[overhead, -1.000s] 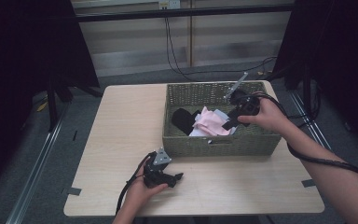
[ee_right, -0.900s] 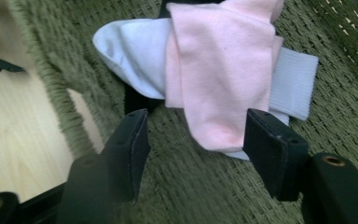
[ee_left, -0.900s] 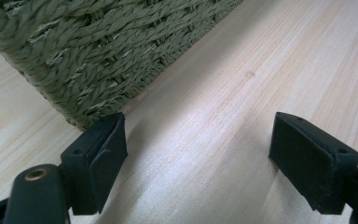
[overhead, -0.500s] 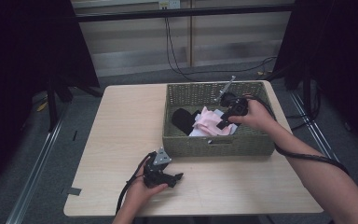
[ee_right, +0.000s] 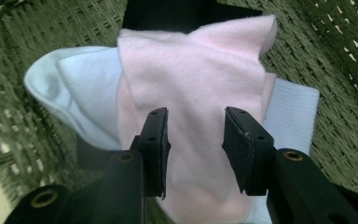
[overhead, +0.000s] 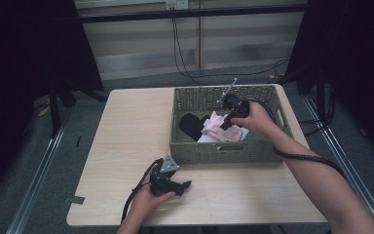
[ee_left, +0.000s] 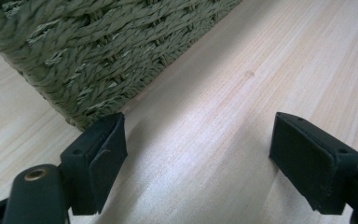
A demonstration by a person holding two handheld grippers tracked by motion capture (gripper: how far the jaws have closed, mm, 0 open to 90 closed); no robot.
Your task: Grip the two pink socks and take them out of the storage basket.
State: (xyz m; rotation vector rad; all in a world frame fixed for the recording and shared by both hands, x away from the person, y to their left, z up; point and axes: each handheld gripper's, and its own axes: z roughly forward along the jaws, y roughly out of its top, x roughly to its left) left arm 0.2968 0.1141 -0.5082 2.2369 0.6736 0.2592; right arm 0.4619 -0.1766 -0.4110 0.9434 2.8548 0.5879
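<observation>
Hovering over pink sock (ee_right: pixel 200 88) in woven basket (overhead: pixel 272 146), right gripper (ee_right: pixel 196 135) jaws apart, straddling it; left gripper (ee_left: pixel 196 149) agape on wooden table (overhead: pixel 126 126).

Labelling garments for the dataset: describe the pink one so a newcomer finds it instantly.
Find the green woven basket on the table's far right half. Inside lies a small pile of socks; the pink sock lies on top, beneath the right tool, over a white sock and a black one.

A light wooden table (overhead: pixel 126 141) stood on grey carpet (overhead: pixel 53 161). Black cables (overhead: pixel 185 53) hung against the rear wall panel (overhead: pixel 141 44). Dark curtains (overhead: pixel 24 58) flanked both sides. A metal rail (overhead: pixel 34 185) ran along the floor.
</observation>
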